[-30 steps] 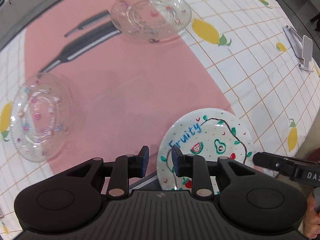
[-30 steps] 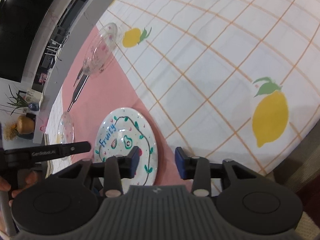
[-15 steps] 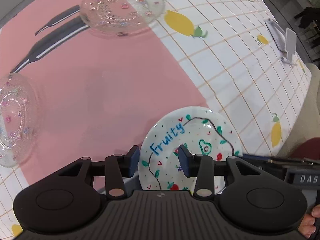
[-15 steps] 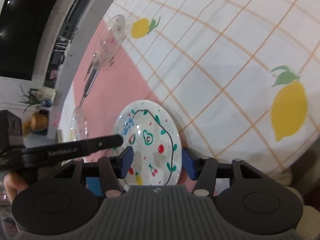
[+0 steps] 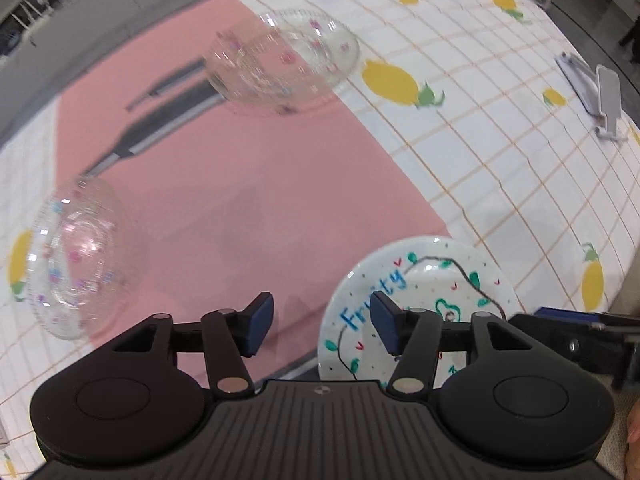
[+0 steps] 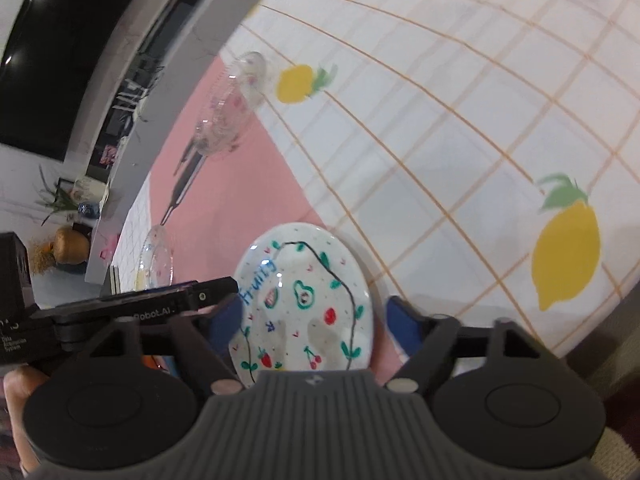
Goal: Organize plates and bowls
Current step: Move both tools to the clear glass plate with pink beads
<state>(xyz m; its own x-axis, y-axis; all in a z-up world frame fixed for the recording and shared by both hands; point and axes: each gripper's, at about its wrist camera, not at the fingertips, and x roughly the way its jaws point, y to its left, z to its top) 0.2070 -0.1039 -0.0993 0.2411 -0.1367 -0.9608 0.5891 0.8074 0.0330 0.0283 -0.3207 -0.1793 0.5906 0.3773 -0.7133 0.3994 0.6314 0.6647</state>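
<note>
A white plate with "Fruity" lettering and fruit drawings (image 5: 436,280) lies at the near edge of the pink mat (image 5: 240,184). In the right wrist view the plate (image 6: 308,300) sits between my right gripper's wide-open jaws (image 6: 310,330), untouched as far as I can see. My left gripper (image 5: 322,326) is open; its right finger overlaps the plate's left edge, its left finger is over the mat. Two clear glass bowls with coloured dots stand on the mat: one far (image 5: 284,64), one left (image 5: 76,256).
The table has a white lemon-print grid cloth (image 5: 520,168). A grey phone stand (image 5: 600,96) sits far right. Dark gripper shadows lie on the mat near the far bowl. The table's near edge runs just under both grippers.
Both grippers have opened wider. The right gripper moved forward so the plate now lies between its jaws. The left gripper shifted left and back off the plate.
</note>
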